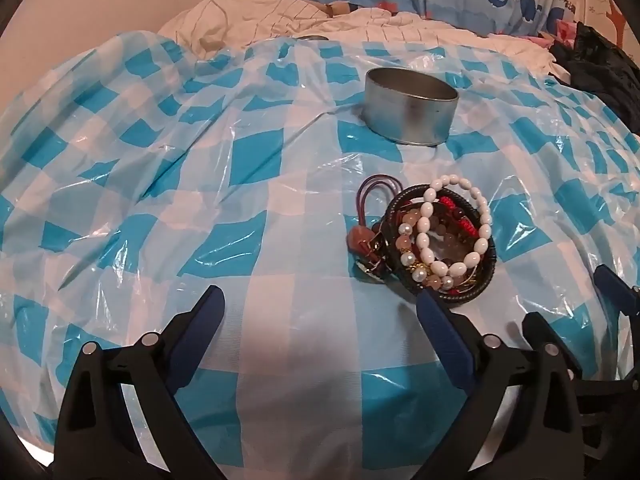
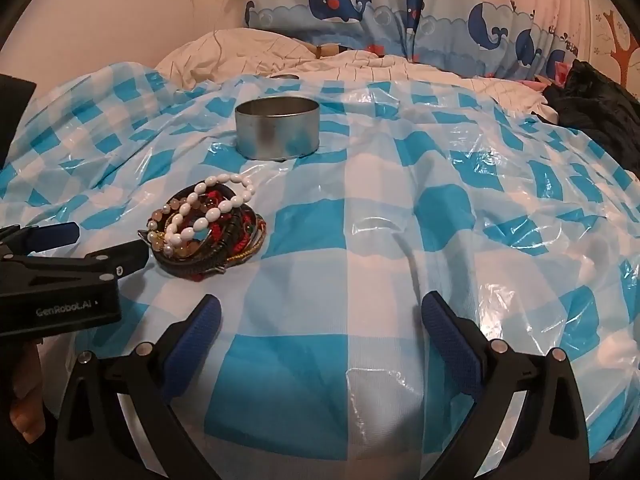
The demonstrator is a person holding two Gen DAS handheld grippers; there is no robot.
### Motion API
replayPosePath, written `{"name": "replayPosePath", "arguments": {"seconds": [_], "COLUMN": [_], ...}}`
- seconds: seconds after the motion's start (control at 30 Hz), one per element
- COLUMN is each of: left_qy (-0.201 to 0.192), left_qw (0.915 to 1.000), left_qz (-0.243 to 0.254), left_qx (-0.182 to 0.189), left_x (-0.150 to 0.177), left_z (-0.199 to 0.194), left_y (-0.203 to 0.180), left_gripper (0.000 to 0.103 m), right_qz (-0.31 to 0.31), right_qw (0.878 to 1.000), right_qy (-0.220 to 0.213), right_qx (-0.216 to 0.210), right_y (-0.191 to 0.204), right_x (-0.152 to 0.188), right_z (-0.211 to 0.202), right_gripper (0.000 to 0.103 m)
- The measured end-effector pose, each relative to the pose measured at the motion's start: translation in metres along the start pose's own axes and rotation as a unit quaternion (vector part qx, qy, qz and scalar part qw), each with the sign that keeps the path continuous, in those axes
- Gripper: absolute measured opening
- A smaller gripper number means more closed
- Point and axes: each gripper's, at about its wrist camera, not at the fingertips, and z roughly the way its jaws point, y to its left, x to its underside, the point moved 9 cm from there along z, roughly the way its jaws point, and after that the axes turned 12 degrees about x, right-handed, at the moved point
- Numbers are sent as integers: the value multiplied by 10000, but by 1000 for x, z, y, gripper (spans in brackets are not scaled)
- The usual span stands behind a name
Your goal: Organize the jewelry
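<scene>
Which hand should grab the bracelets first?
Probably the left. The left gripper is open, with one fingertip right beside the bracelet pile. The right gripper, also open, points at bare checked cloth, further from the pile.

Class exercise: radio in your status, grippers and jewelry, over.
Left gripper open, empty. Right gripper open, empty. Bracelet pile loose on checkered sheet, tin open beyond it. Nothing blocking the pile.

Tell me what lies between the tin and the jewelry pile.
Nothing but bare checkered sheet separates the tin from the jewelry pile; both wrist views show it.
</scene>
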Motion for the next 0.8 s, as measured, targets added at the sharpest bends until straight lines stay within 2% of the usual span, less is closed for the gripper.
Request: {"name": "replayPosePath", "arguments": {"seconds": [0.8], "left_qy": [-61], "left_qw": [9999], "left_qz": [34], "left_qx": [-99], "left_x": [-7], "left_z": [2], "left_y": [8], "left_gripper": [94], "right_qz": [60], "right_qw": [10000], "right_qy": [6], "right_qx": [-77], "right_y": [1], "right_x": [-1], "right_z": [-1], "right_gripper": [96]}}
